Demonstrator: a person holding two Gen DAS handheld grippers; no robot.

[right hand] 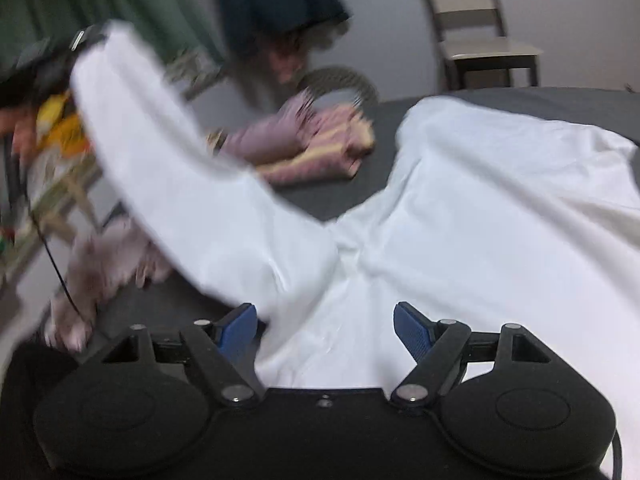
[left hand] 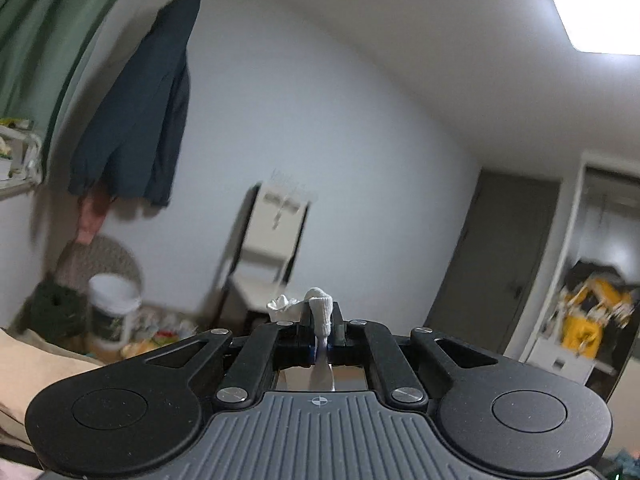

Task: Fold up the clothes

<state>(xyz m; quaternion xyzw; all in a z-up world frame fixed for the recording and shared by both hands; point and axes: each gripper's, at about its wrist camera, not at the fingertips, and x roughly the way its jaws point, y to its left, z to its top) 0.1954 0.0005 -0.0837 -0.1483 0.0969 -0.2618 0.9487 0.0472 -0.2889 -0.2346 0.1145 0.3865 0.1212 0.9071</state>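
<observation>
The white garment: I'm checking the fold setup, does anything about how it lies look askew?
Yes. The white garment is bunched and twisted at its middle on the dark bed, one end lifted by the left gripper.

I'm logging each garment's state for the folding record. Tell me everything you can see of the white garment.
The white garment is plain, thin, smooth-looking cloth, creased and unfolded. Most of it lies spread on the dark grey surface, wrinkles gathering toward the middle. One long part rises up and to the left, lifted clear of the surface. In the left wrist view the left gripper is shut on a small bunch of the same white cloth. The right gripper is open over the near edge, gripping nothing. What kind of garment it is cannot be told.
</observation>
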